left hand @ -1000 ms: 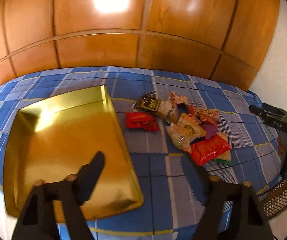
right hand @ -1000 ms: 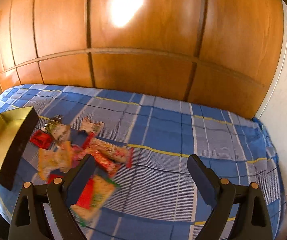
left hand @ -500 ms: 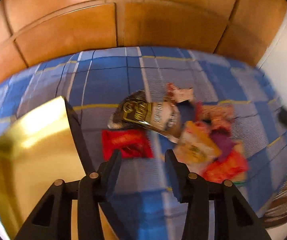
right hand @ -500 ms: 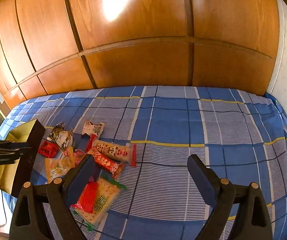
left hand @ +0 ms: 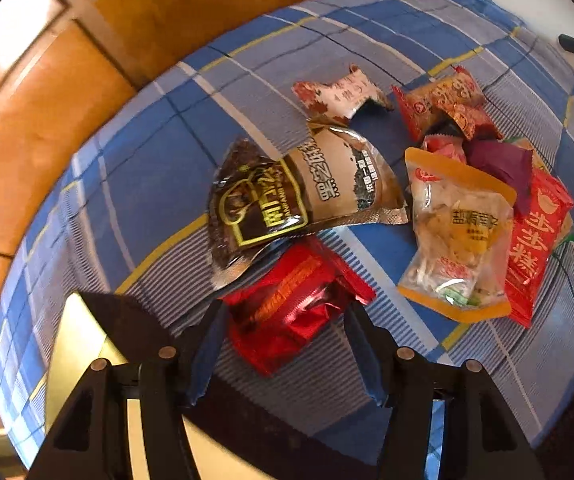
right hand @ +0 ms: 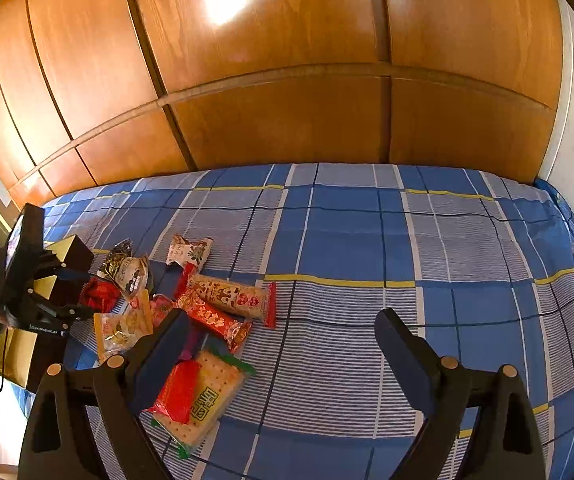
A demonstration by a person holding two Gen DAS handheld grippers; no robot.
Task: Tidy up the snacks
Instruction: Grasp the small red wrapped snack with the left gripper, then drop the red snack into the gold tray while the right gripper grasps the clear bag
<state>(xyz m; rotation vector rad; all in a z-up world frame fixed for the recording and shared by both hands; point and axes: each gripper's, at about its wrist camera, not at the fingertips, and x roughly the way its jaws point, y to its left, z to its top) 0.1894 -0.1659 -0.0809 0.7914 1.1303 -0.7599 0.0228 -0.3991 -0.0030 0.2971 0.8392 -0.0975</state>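
Your left gripper point(left hand: 283, 344) jaws straddle the red foil packet point(left hand: 293, 306), seemingly not yet pinching; your right gripper point(right hand: 279, 354) hovers spread, crackers point(right hand: 203, 396) at 8 o'clock.

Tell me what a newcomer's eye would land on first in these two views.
First, the shiny red foil packet lying between the open fingers of the left gripper, low in the left wrist view. Next, the jumble of bright snack packets on the blue plaid sheet, led by the brown-and-black pouch just beyond the red one. The right gripper hangs open above the sheet, a cracker pack beneath its left finger, and the glossy wooden wardrobe fills the background.
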